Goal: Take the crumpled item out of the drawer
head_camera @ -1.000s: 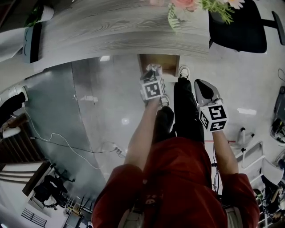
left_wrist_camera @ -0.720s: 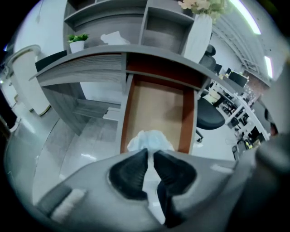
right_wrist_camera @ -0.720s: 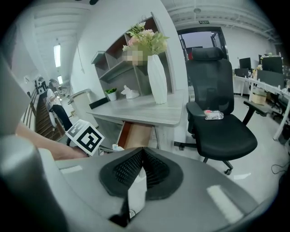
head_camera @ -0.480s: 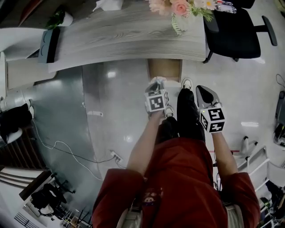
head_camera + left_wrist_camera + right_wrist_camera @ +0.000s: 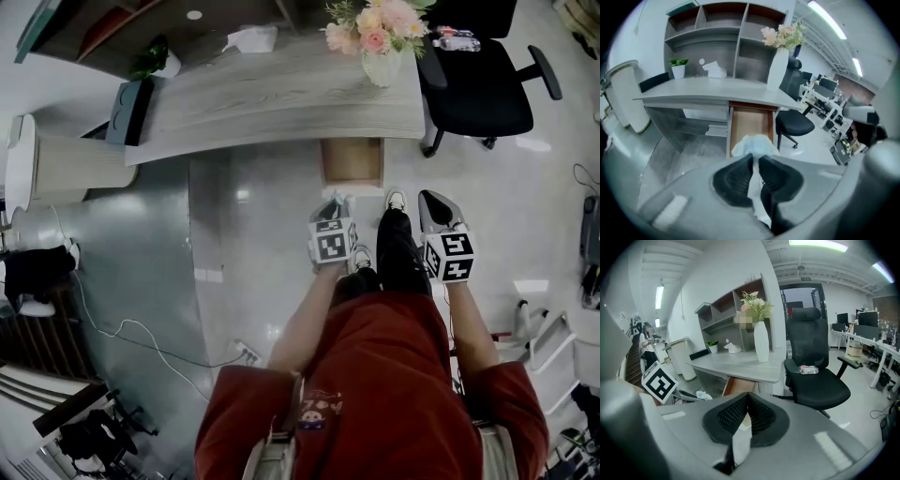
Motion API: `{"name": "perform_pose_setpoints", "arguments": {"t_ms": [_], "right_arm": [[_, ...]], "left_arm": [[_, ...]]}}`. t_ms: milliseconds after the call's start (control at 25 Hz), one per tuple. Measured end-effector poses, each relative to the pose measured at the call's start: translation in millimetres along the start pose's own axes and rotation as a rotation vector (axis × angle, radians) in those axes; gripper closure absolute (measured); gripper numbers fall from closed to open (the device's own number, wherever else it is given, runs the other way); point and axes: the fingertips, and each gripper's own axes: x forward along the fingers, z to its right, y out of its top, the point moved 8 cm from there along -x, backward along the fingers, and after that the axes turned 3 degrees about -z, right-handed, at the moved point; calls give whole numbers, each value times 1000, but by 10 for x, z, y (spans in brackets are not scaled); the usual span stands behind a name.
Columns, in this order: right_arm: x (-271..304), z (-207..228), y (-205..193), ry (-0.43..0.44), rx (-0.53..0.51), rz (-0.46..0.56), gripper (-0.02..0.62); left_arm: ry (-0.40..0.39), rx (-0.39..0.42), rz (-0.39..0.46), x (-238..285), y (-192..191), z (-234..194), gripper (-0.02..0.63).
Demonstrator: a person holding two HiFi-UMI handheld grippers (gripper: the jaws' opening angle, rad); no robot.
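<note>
Grip: left gripper clenched on crumpled item, which bulges just beyond its tips.
Drawer: open beyond the left gripper, under the desk.
Right gripper: clenched, jaws together.

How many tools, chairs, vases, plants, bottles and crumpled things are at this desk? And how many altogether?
Tools: 2, the left tool and the right tool
Chairs: 1, the black chair
Vases: 1, the vase with flowers
Plants: 1, the potted plant
Bottles: 1, the bottle on the chair
Crumpled things: 1, the crumpled paper in the left tool
Total: 7
</note>
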Motion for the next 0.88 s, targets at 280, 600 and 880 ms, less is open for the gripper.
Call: {"name": "perform_pose_setpoints", "arguments": {"t_ms": [280, 600, 880], "right_arm": [[-362, -167, -3, -38, 5, 26, 594], [-717, -325, 227, -61, 22, 111, 594], [-793, -423, 238, -79, 1, 137, 594]], "left_arm": [[-35, 17, 74, -530, -6, 23, 572], [-44, 68, 160, -1189, 42, 35, 572], [-20, 124, 279, -1594, 200, -11, 571]]}}
